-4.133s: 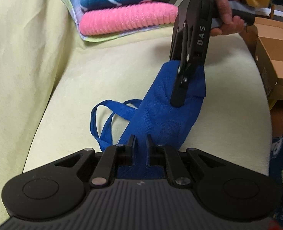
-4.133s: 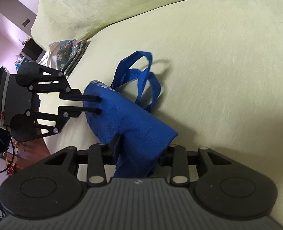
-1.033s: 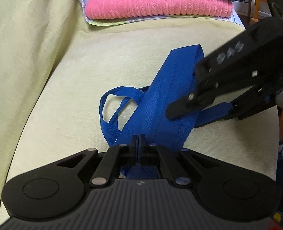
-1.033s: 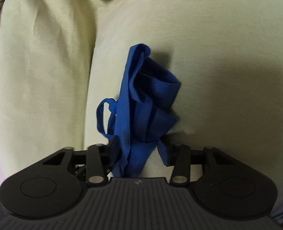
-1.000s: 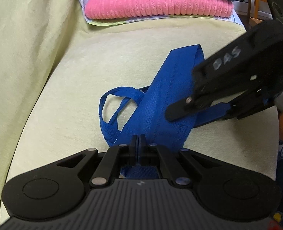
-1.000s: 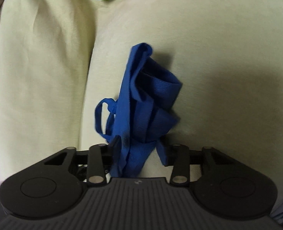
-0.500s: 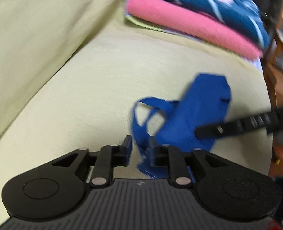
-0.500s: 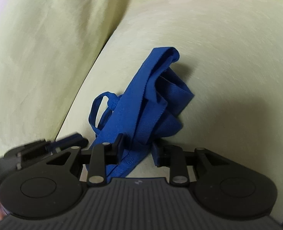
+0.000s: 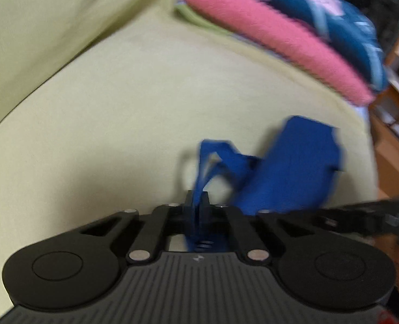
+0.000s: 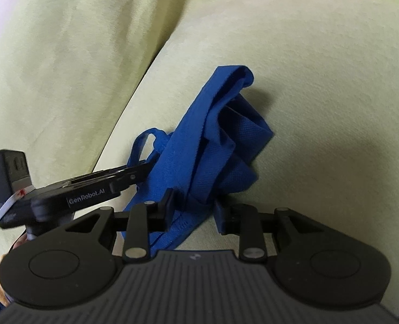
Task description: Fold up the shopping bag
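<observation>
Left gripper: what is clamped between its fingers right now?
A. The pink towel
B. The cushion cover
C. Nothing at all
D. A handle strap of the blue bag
D. In the left wrist view the left gripper is shut on a blue handle strap that rises from between its fingers, with the rest of the blue bag lying on the yellow-green cushion.

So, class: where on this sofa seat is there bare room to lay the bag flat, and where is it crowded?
Free: the seat right of the blue bag. Crowded: the stacked towels at the far end, and both tools beside the bag.
</observation>
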